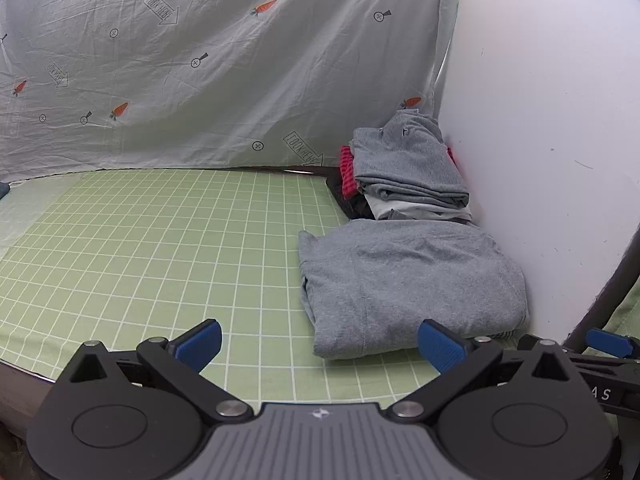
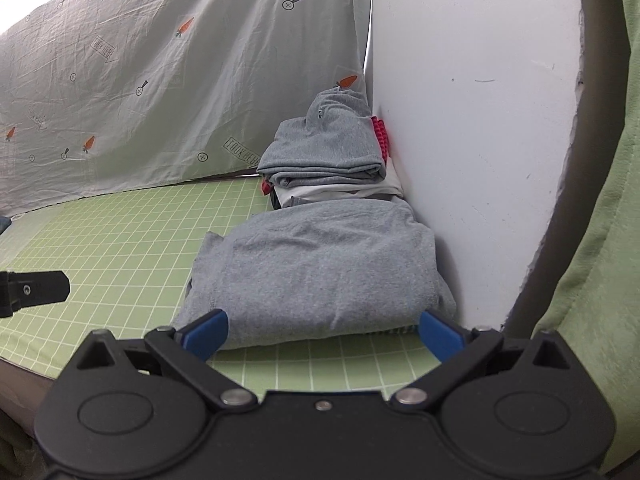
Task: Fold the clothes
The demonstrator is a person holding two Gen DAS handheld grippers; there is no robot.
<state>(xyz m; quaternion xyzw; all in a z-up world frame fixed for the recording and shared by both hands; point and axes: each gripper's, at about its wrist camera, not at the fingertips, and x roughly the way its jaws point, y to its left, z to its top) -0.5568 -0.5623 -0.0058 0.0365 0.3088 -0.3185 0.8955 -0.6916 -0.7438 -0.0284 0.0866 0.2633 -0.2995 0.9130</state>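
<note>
Green grid mat carries folded grey garment, clothes stack.

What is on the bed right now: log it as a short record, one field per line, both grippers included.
surface: green grid sheet
front item: folded grey garment, lying flat beside the white wall
behind it: stack of folded clothes, grey on top, white and red layers below
backdrop: carrot-print sheet
left gripper: open, empty, near the garment's front edge
right gripper: open, empty, fingers flanking the garment's front edge
fold state: front garment looks folded
</note>
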